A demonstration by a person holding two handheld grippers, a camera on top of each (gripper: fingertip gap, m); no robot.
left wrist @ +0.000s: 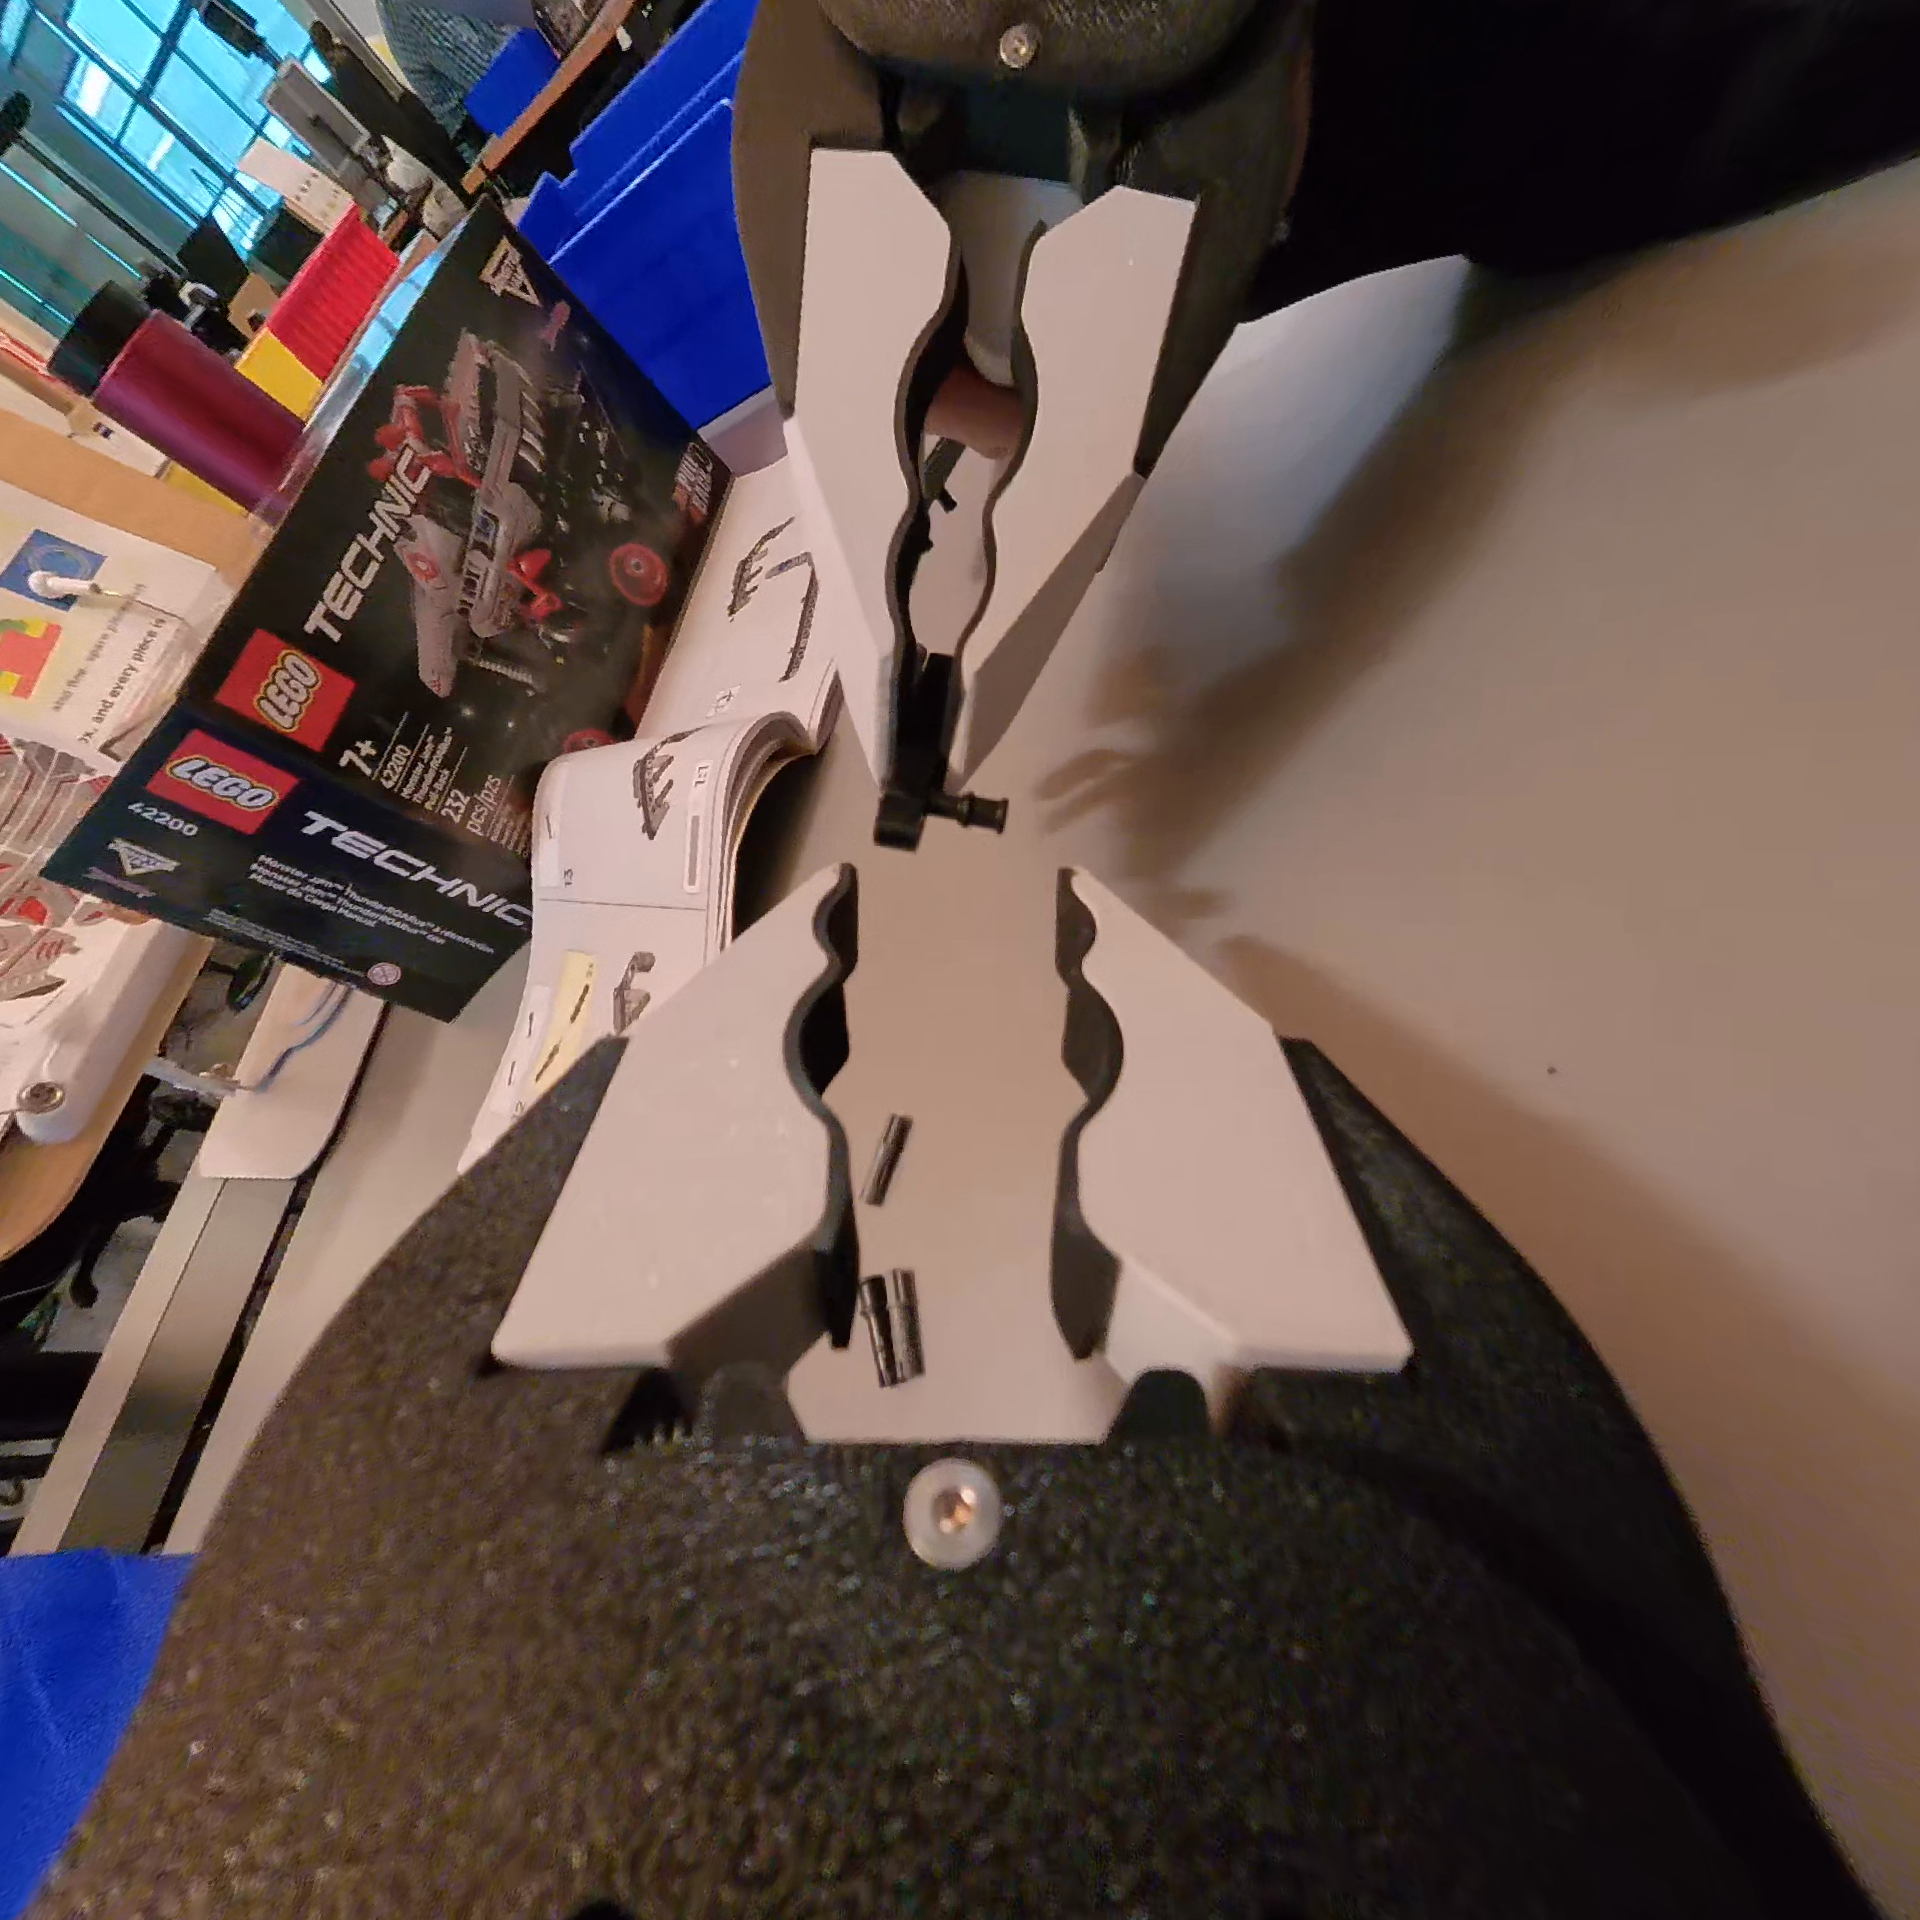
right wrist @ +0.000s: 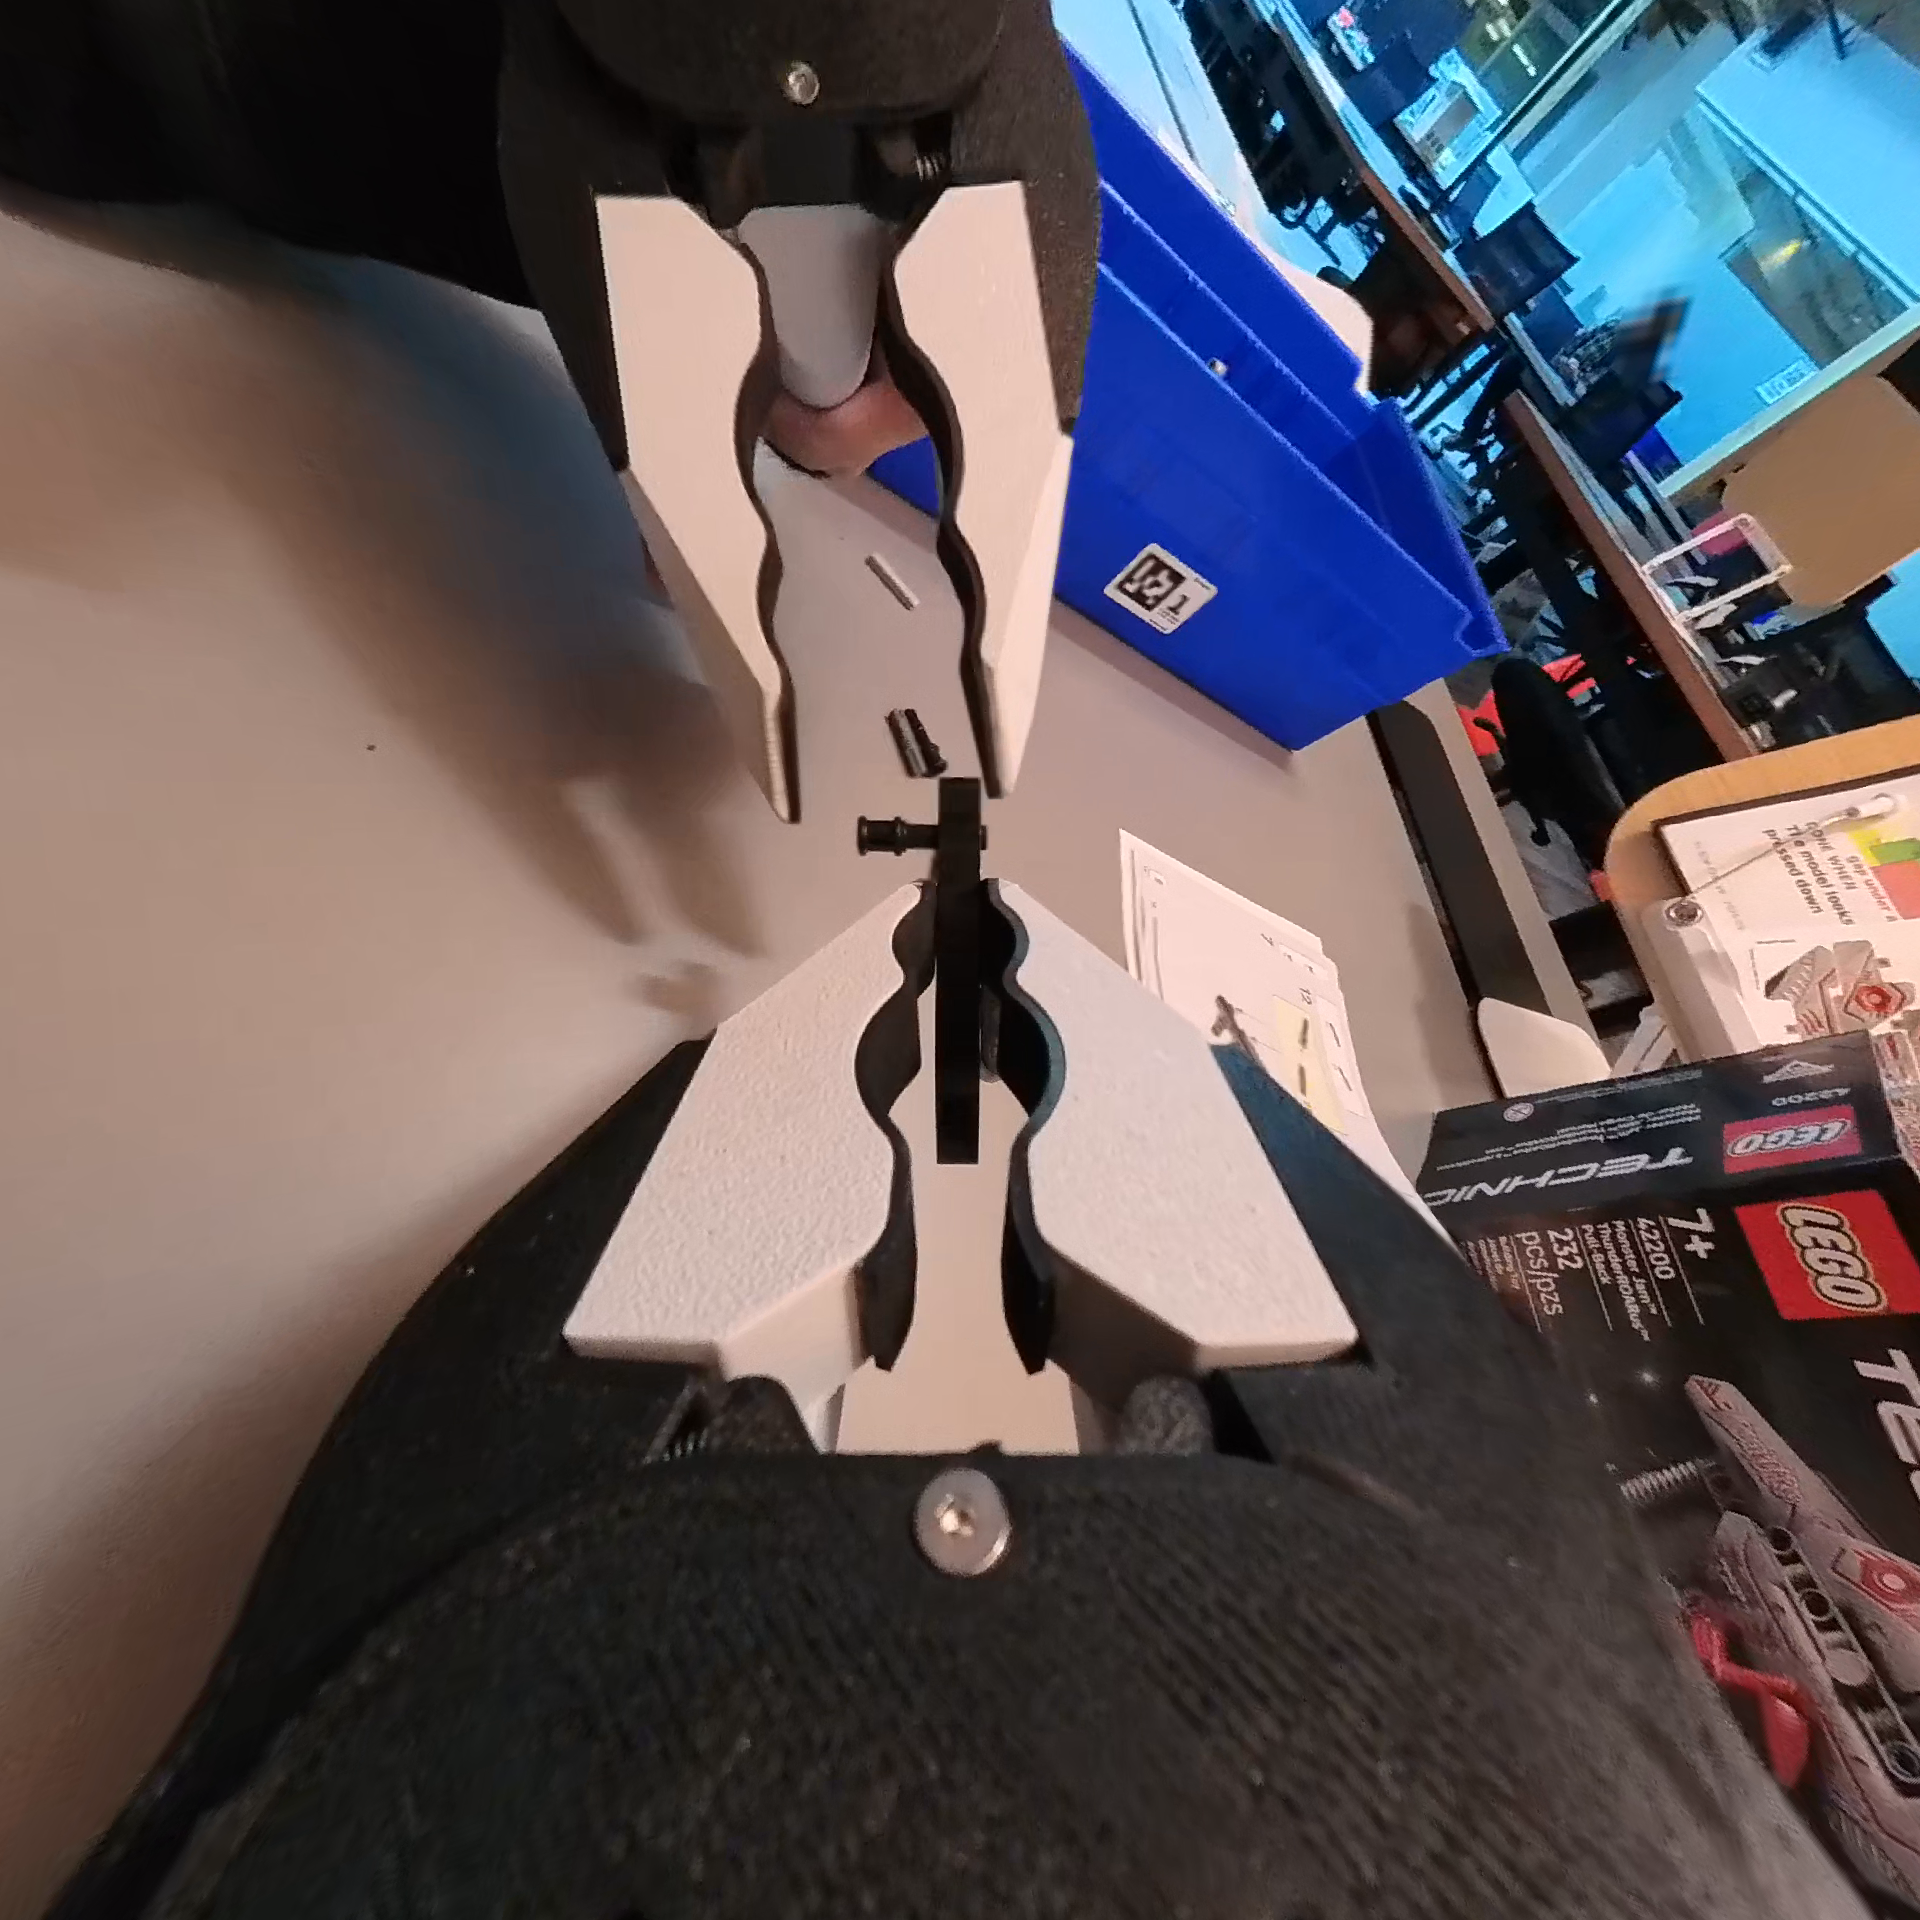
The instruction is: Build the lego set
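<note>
Pinching the black beam [right wrist: 958, 977], the right gripper [right wrist: 958, 894] faces the left gripper [left wrist: 961, 883], fingers spread empty.

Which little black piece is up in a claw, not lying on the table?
The long black beam with a pin through its tip, pinched in the right claw. The short black connector and thin grey axle lie on the table.

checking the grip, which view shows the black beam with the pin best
The right wrist view: the black beam stands clamped in the right gripper, its pin sideways. The left wrist view shows only its pinned end, farther off.
</note>
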